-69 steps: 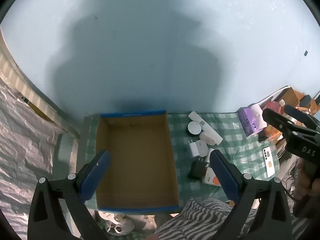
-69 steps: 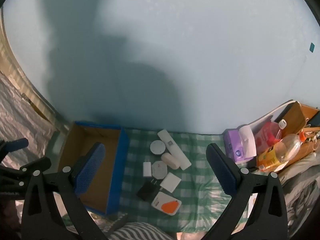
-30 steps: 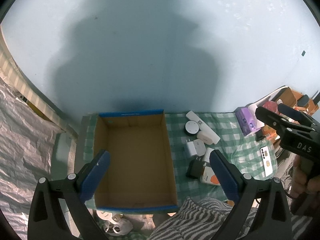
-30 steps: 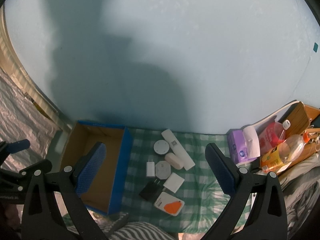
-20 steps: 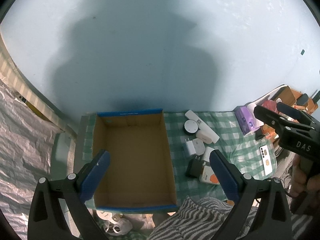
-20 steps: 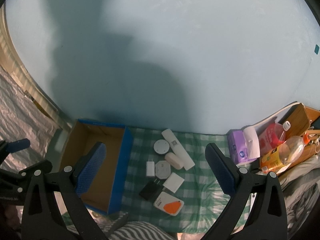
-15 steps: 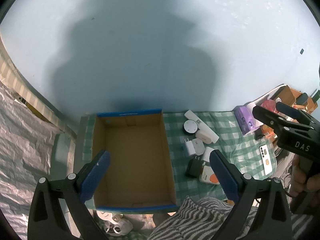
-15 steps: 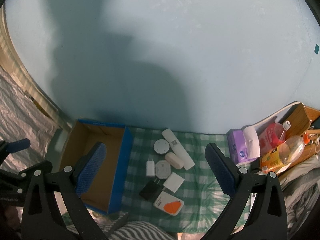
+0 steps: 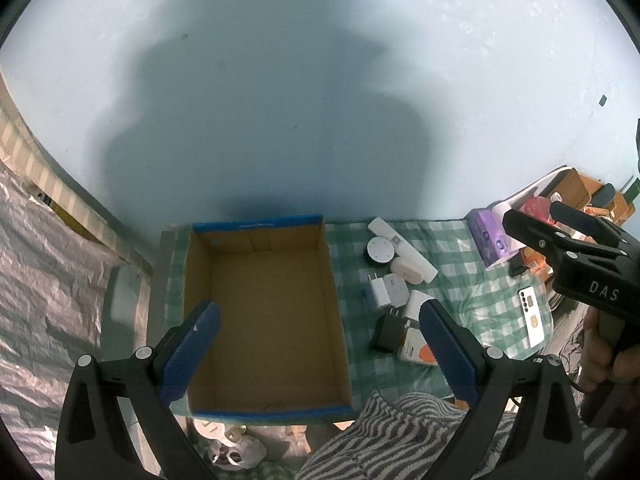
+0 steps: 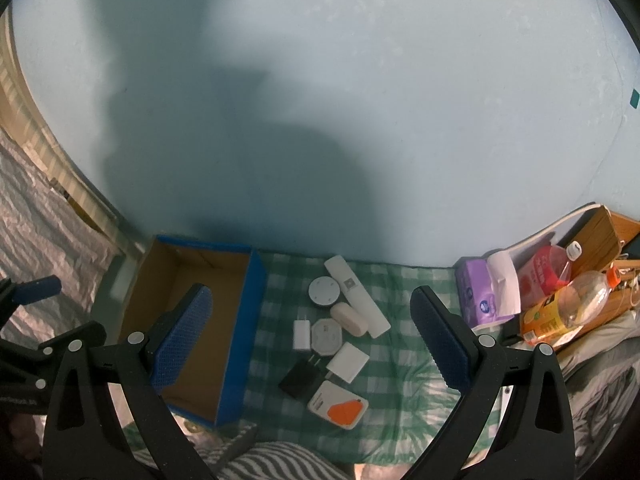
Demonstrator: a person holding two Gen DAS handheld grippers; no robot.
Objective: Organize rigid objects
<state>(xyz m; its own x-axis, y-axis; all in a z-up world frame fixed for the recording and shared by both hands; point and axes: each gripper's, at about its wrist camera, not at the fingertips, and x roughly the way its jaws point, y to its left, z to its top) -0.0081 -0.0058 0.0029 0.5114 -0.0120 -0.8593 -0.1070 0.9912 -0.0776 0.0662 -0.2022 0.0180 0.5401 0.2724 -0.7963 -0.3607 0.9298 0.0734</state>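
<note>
A cluster of small rigid objects lies on a green checked cloth (image 10: 404, 364), just to the right of an open cardboard box (image 9: 264, 312) with blue-edged walls. Farthest back is a long white remote (image 10: 356, 295), lying at an angle, with a round white puck (image 10: 324, 290) on a dark base touching its left side. A rounded beige case (image 10: 349, 319) sits against the remote's near half. In front of these are a white plug adapter (image 10: 301, 334) and an octagonal white device (image 10: 326, 331), side by side. Nearer the camera lie a flat white square (image 10: 347, 362), a black charger (image 10: 299, 378) with its prongs pointing toward the white pieces, and a white card pack with an orange shape (image 10: 338, 404). The box interior shows bare brown cardboard.

The left gripper (image 9: 316, 354) hovers above the box's near half with its jaws spread wide and nothing between them. The right gripper (image 10: 308, 340) hangs over the cluster, its jaws likewise wide apart and holding nothing; in the left wrist view it appears at the right edge, gripped by a hand (image 9: 608, 360).

Right of the cloth stand a purple tissue pack (image 10: 480, 298), a red bottle (image 10: 544, 270) and a clear bottle with an orange label (image 10: 568, 306). A white phone (image 9: 531, 316) lies on the cloth's right part. A striped fabric (image 9: 400, 436) fills the near foreground, and a pale blue wall (image 10: 360, 100) rises behind.
</note>
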